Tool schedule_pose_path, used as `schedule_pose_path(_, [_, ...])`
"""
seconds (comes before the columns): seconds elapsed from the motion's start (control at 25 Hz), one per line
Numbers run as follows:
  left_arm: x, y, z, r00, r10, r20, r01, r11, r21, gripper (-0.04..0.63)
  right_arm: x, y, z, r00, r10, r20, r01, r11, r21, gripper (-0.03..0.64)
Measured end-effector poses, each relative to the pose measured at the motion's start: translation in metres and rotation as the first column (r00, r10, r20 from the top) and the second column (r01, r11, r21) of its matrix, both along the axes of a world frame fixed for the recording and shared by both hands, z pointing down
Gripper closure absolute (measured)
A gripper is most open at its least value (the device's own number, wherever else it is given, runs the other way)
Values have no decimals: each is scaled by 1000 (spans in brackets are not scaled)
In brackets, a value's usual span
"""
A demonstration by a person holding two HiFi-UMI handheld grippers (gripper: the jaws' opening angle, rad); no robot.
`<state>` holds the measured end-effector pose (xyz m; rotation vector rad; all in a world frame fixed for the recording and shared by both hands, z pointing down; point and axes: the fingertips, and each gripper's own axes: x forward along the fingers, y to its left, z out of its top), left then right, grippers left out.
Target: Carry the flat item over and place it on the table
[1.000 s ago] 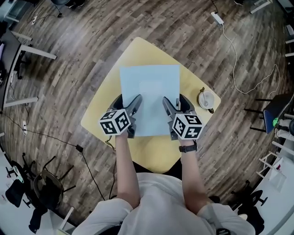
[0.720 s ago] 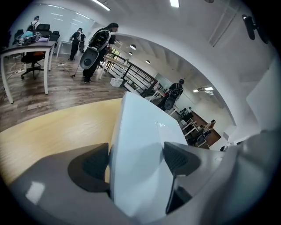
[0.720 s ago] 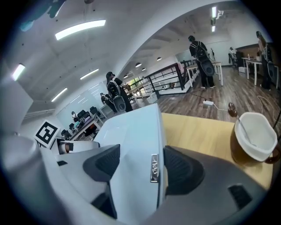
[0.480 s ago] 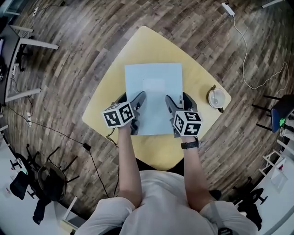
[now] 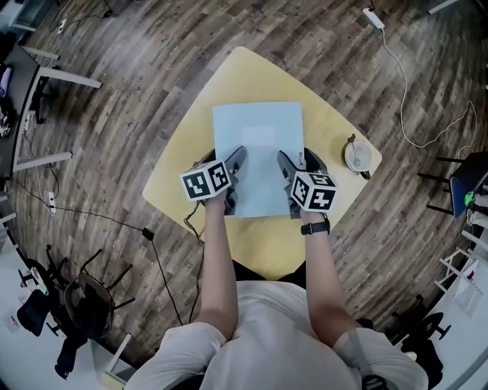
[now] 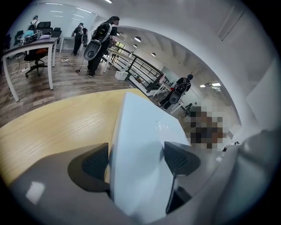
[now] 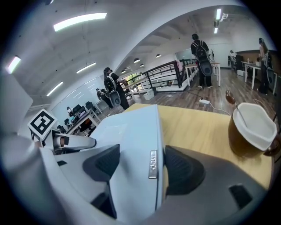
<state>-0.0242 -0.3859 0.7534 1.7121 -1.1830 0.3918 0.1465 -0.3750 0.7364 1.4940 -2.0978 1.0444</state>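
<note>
A flat, pale blue rectangular item [image 5: 258, 156] is held level over the middle of the yellow table [image 5: 187, 160]. My left gripper [image 5: 235, 179] is shut on its near left edge and my right gripper [image 5: 292, 181] on its near right edge. In the left gripper view the dark pads [image 6: 94, 165] sit on both sides of the item [image 6: 140, 140]. In the right gripper view the item [image 7: 131, 136], with a small metal tag on its edge, fills the gap between the jaws of the right gripper [image 7: 140, 165]. I cannot tell whether the item touches the table.
A brown cup with a white inside and a spoon [image 5: 358, 156] stands near the table's right corner, also in the right gripper view as the cup [image 7: 251, 128]. A white cable and power strip [image 5: 373, 17] lie on the wooden floor. Chairs [image 5: 80, 305] stand at lower left.
Both grippers keep their hold on the item. They and the item have shifted slightly to the right in the head view and look a little smaller; the cup has not moved on the table.
</note>
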Motion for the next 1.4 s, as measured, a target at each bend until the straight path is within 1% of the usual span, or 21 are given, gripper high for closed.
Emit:
schedule_pose_path(0.12, [-1, 2, -6, 1000, 6, 10, -7, 999, 37, 215, 0, 2, -1, 999, 26, 30, -26, 1000, -16, 324])
schedule_pose_path(0.2, [-6, 5, -17, 1000, -13, -2, 13, 998, 59, 212, -1, 7, -7, 995, 58, 80, -56, 998, -28, 325])
schedule_pose_path(0.28, [-11, 8, -34, 999, -38, -27, 41, 995, 96, 212, 0, 12, -20, 987, 91, 133, -90, 996, -10, 325])
schedule_pose_path(0.32, [-12, 8, -43, 998, -39, -40, 44, 992, 116, 212, 2, 14, -29, 984, 102, 145, -105, 994, 10, 325])
schedule_pose_path(0.4, [-12, 10, -60, 998, -25, -54, 33, 987, 155, 212, 4, 18, -48, 984, 112, 141, -121, 991, 61, 325])
schedule_pose_path(0.52, [-11, 18, -83, 999, 2, -35, 6, 978, 210, 213, 5, 26, -80, 986, 108, 127, -125, 983, 135, 325])
schedule_pose_path(0.68, [-3, 23, -125, 999, 39, -26, -29, 949, 314, 213, 1, 34, -125, 993, 91, 75, -107, 964, 242, 325])
schedule_pose_path(0.8, [3, 28, -160, 997, 81, -8, -72, 920, 386, 216, -4, 41, -161, 995, 91, 37, -98, 943, 318, 325])
schedule_pose_path(0.92, [4, 29, -198, 994, 103, 20, -100, 876, 471, 230, -12, 44, -199, 996, 92, 2, -84, 908, 410, 330])
schedule_pose_path(1.0, [2, 34, -223, 994, 105, 33, -107, 846, 523, 272, -18, 51, -225, 995, 94, -20, -74, 882, 465, 384])
schedule_pose_path(1.12, [2, 48, -253, 993, 111, 41, -114, 810, 575, 312, -25, 67, -258, 996, 92, -22, -67, 851, 522, 432])
schedule_pose_path(1.24, [7, 57, -279, 991, 127, 48, -129, 768, 628, 383, -28, 78, -285, 995, 97, -22, -66, 814, 577, 484])
schedule_pose_path(1.32, [9, 61, -298, 990, 133, 54, -135, 737, 662, 453, -32, 83, -301, 996, 90, -15, -62, 793, 606, 531])
schedule_pose_path(1.4, [10, 63, -317, 988, 135, 73, -147, 702, 696, 485, -35, 88, -318, 996, 84, -13, -57, 773, 632, 546])
